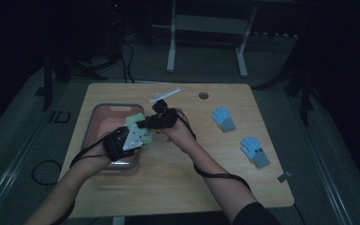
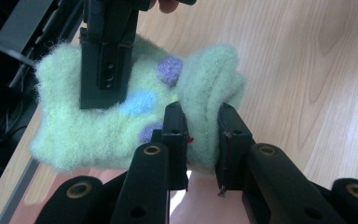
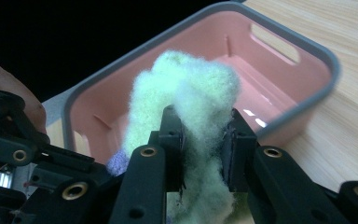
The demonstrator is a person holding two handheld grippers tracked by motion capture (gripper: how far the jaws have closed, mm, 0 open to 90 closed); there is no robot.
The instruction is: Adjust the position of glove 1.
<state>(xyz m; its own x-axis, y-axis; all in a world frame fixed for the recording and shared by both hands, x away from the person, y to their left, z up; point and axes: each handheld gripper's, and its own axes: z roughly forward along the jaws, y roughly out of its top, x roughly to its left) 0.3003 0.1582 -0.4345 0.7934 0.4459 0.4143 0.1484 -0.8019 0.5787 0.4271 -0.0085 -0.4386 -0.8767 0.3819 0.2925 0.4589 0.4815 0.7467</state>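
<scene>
The pink bin (image 1: 104, 123) blocks the table's (image 1: 178, 183) left side. Two blue gloves (image 1: 223, 118) (image 1: 255, 151) lie right of centre; the lower middle stays open wood.

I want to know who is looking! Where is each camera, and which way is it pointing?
High view: sits above the person's side, looks forward and down on the table; both forearms, the left gripper and the right gripper show.
Left gripper view: rides the left gripper, looks along its jaws clamped on the fuzzy green sock; the right gripper grips the sock farther off.
Right gripper view: rides the right gripper, looks toward the pink bin; a hand shows at left.
Shared: all three views show the sock.
</scene>
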